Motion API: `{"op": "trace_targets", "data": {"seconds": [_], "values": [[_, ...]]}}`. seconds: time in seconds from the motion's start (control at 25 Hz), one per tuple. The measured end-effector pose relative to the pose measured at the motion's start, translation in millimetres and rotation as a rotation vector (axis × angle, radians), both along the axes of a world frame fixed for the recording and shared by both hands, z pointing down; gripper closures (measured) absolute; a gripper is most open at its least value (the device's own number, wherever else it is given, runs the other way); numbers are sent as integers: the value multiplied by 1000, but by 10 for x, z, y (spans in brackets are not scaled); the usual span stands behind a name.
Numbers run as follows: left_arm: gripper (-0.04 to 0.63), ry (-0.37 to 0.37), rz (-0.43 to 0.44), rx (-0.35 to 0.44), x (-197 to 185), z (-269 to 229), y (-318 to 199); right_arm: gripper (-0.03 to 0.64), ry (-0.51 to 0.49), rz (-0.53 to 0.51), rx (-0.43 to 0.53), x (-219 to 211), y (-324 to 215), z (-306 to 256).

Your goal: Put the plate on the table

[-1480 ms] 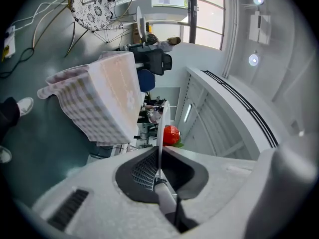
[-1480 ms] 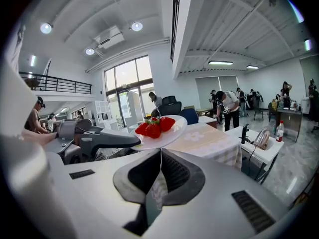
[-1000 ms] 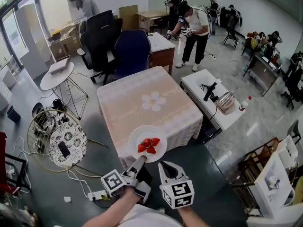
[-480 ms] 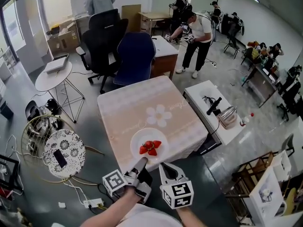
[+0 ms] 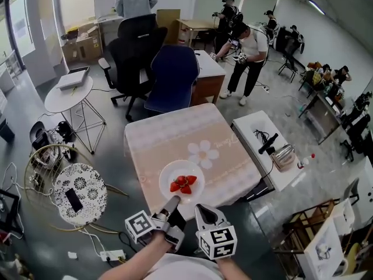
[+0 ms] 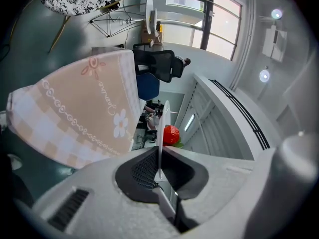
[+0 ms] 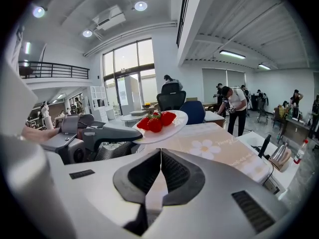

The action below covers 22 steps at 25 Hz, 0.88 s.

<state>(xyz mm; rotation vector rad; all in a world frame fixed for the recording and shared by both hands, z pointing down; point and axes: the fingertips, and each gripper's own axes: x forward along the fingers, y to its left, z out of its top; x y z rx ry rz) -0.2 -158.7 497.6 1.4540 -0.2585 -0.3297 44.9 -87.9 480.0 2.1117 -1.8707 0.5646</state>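
Observation:
A white plate [image 5: 169, 174] carrying red strawberries [image 5: 183, 184] hangs level over the near edge of the pink-clothed table [image 5: 175, 136]. My left gripper [image 5: 173, 203] is shut on the plate's near rim. In the left gripper view the plate [image 6: 160, 128] runs edge-on between the pads, with a strawberry [image 6: 171, 134] beside it. My right gripper [image 5: 201, 210] hovers just right of the left one, shut and empty. Its own view shows the plate [image 7: 172, 127] ahead and to the left, above the table [image 7: 224, 151], with the left gripper [image 7: 107, 133] holding it.
Behind the table stand a blue chair [image 5: 173, 77] and a black chair [image 5: 137, 51]. To the right is a low white table [image 5: 259, 150] with a metal appliance [image 5: 284, 156]. At the left are a patterned round stool [image 5: 81, 191] and a wire basket [image 5: 41, 168]. People stand at the back.
The table has drawn nearer in the head view, and the plate in my left gripper has moved from just before its near edge to over it. Both grippers stay shut.

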Motion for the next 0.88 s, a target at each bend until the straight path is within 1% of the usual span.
{"op": "trace_targets", "data": {"seconds": [0.24, 0.36, 0.52, 0.68, 0.88], "values": [[578, -15, -33, 2, -60, 69, -177, 612, 3, -41, 5, -39, -232, 17], [578, -17, -56, 0, -48, 61, -256, 612, -2, -67, 6, -4, -335, 28], [578, -37, -101, 3, -26, 88, -401, 612, -14, -115, 13, 81, -515, 70], [578, -56, -167, 8, 64, 78, -565, 612, -21, -182, 25, 208, -701, 44], [578, -67, -230, 3, 285, 133, -712, 612, -53, -254, 22, 437, -915, 100]]}}
